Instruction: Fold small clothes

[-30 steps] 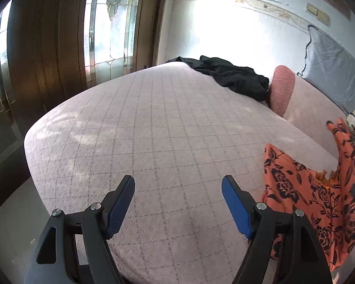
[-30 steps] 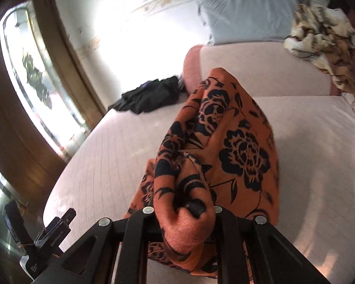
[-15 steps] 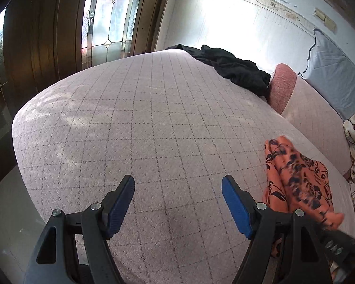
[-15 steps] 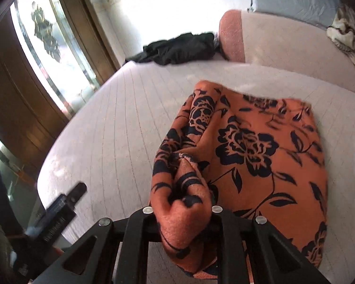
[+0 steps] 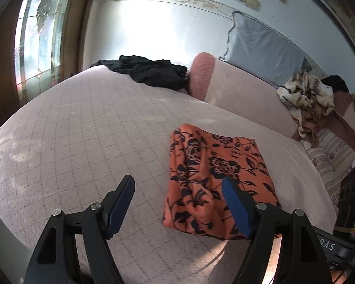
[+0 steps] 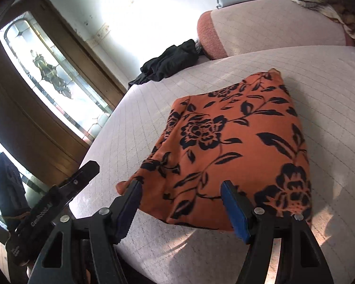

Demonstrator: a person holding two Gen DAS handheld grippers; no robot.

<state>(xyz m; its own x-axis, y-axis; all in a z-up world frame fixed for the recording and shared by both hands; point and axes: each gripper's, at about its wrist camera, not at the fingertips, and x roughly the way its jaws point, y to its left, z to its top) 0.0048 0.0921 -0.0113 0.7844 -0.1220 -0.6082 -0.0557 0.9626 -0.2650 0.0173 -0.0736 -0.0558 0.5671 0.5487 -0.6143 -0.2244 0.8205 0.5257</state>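
Now that the orange cloth (image 6: 236,146) lies folded on the near bed (image 5: 82,127), your right gripper (image 6: 179,203) has just opened wide, releasing it; your left gripper (image 5: 177,201) hovers wide, empty.

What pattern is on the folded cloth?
Black flowers and leaves on the orange cloth; clearest in the right wrist view.

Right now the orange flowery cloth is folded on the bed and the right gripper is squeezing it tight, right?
Not quite. The orange flowery cloth does lie folded on the bed, but the right gripper has just opened and let go, as the right wrist view shows.
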